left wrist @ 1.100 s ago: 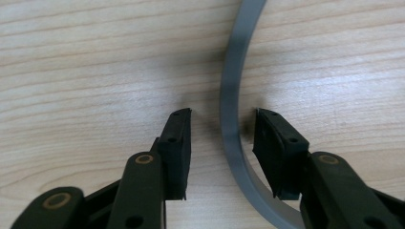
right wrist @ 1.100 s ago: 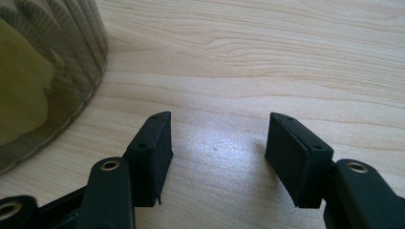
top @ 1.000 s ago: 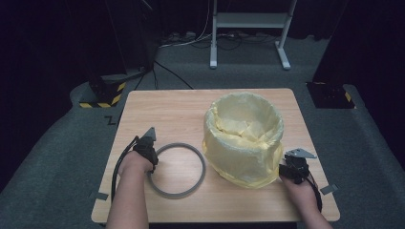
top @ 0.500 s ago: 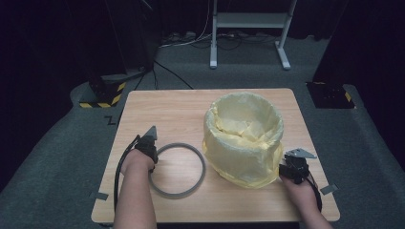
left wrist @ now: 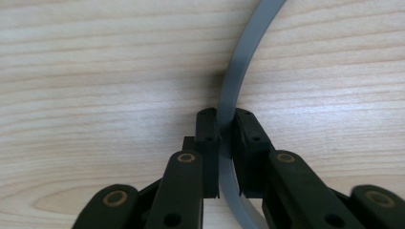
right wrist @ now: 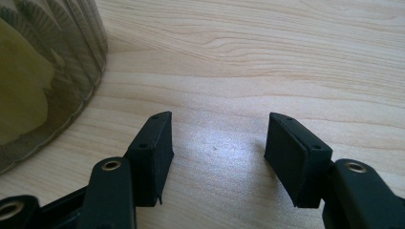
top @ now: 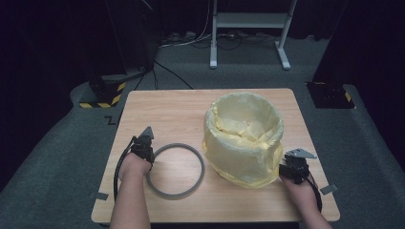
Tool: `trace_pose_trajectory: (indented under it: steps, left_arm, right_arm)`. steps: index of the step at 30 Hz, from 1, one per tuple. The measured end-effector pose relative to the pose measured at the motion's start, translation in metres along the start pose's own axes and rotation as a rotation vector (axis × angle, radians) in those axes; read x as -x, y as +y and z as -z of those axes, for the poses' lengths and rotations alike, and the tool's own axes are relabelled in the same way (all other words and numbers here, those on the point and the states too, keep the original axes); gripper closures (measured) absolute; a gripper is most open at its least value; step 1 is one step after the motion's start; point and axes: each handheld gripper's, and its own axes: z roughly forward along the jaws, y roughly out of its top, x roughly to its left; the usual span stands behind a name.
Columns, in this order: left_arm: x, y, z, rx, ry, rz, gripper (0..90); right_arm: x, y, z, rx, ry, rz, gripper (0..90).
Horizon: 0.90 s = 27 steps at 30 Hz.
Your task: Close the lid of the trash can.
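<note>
A grey ring (top: 175, 169) lies flat on the wooden table (top: 181, 109), left of a round bin lined with a yellow bag (top: 244, 138). My left gripper (top: 143, 145) is at the ring's left edge; in the left gripper view the grey ring (left wrist: 239, 71) runs between the jaws of my left gripper (left wrist: 226, 125), which are shut on it. My right gripper (top: 296, 164) rests low at the bin's right side; in the right gripper view my right gripper (right wrist: 217, 138) stands open over bare wood, with the bin's ribbed wall (right wrist: 71, 62) at the left.
Beyond the table's far edge stand a white metal stand (top: 248, 21), cables on the floor and a black-and-yellow striped block (top: 102, 93). Dark grey carpet (top: 57, 157) surrounds the table.
My left gripper has shifted slightly toward the ring's left edge. The right gripper, bin and ring have not visibly moved.
</note>
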Motion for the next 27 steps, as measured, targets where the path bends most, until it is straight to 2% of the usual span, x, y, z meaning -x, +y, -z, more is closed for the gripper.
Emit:
trace_pose_trajectory:
  steps: [1, 2, 3, 5, 6, 7, 8, 9, 10, 12, 16, 17, 18, 20, 21, 22, 23, 24, 25, 26, 27]
  left_arm:
    - [-0.004, -0.006, 0.001, 0.037, -0.035, 0.005, 82.4]
    - [-0.006, -0.009, 0.003, 0.042, -0.053, 0.006, 82.5]
    - [-0.006, -0.009, 0.003, 0.042, -0.053, 0.006, 82.7]
    - [-0.009, -0.015, 0.007, 0.052, -0.081, 0.004, 82.7]
    - [-0.01, -0.019, 0.009, 0.064, -0.077, -0.012, 82.7]
    - [-0.014, -0.024, 0.013, 0.082, -0.102, -0.009, 82.9]
    - [-0.014, -0.024, 0.013, 0.082, -0.102, -0.009, 83.0]
    - [-0.017, -0.027, 0.014, 0.087, -0.12, -0.003, 83.0]
    - [-0.019, -0.03, 0.014, 0.094, -0.144, 0.02, 83.0]
    - [-0.024, -0.033, 0.015, 0.099, -0.155, 0.015, 83.1]
    - [-0.034, -0.041, 0.02, 0.112, -0.225, 0.057, 83.3]
    - [-0.034, -0.041, 0.02, 0.112, -0.225, 0.057, 83.3]
    - [-0.038, -0.044, 0.022, 0.109, -0.259, 0.068, 83.4]
    - [-0.039, -0.045, 0.022, 0.109, -0.275, 0.076, 83.5]
    - [-0.041, -0.046, 0.023, 0.109, -0.299, 0.075, 83.5]
    - [-0.041, -0.047, 0.022, 0.123, -0.318, 0.091, 83.5]
    - [-0.043, -0.048, 0.023, 0.118, -0.33, 0.082, 83.5]
    - [-0.043, -0.049, 0.023, 0.128, -0.346, 0.095, 83.6]
    - [-0.047, -0.052, 0.024, 0.132, -0.378, 0.093, 83.6]
    - [-0.047, -0.052, 0.024, 0.132, -0.378, 0.093, 83.6]
    - [-0.05, -0.054, 0.024, 0.14, -0.402, 0.097, 83.7]
  right_arm:
    - [0.0, 0.0, 0.0, 0.0, 0.001, 0.0, 41.8]
    - [0.0, 0.0, 0.0, 0.0, 0.002, 0.0, 41.5]
    - [0.0, 0.0, 0.0, 0.0, 0.001, 0.0, 41.5]
    - [0.0, 0.0, 0.0, -0.001, 0.0, 0.0, 41.5]
    - [0.0, 0.0, 0.0, -0.001, 0.0, -0.001, 41.4]
    - [0.001, 0.0, 0.0, 0.0, 0.0, 0.002, 41.5]
    - [0.001, 0.0, 0.0, 0.0, 0.0, 0.002, 41.5]
    - [0.001, 0.0, 0.0, 0.001, 0.002, 0.001, 41.6]
    - [0.001, 0.0, 0.0, 0.0, 0.003, -0.003, 41.8]
    - [0.001, 0.0, 0.0, 0.001, 0.004, -0.008, 41.7]
    - [0.002, 0.0, 0.001, 0.008, 0.011, -0.016, 43.3]
    - [0.002, 0.0, 0.001, 0.008, 0.011, -0.016, 43.3]
    - [0.003, 0.0, 0.002, 0.035, 0.006, -0.007, 43.5]
    - [0.004, 0.0, 0.003, 0.042, 0.006, -0.012, 43.2]
    - [0.004, 0.0, 0.004, 0.049, 0.01, -0.021, 42.7]
    - [0.004, 0.001, 0.005, 0.061, 0.009, -0.02, 42.5]
    - [0.004, 0.001, 0.006, 0.071, 0.006, -0.012, 42.4]
    - [0.004, 0.001, 0.008, 0.083, 0.005, -0.015, 42.1]
    - [0.005, 0.002, 0.013, 0.11, 0.001, -0.016, 41.7]
    - [0.005, 0.002, 0.013, 0.11, 0.001, -0.016, 41.7]
    - [0.005, 0.003, 0.016, 0.136, -0.006, -0.008, 41.7]
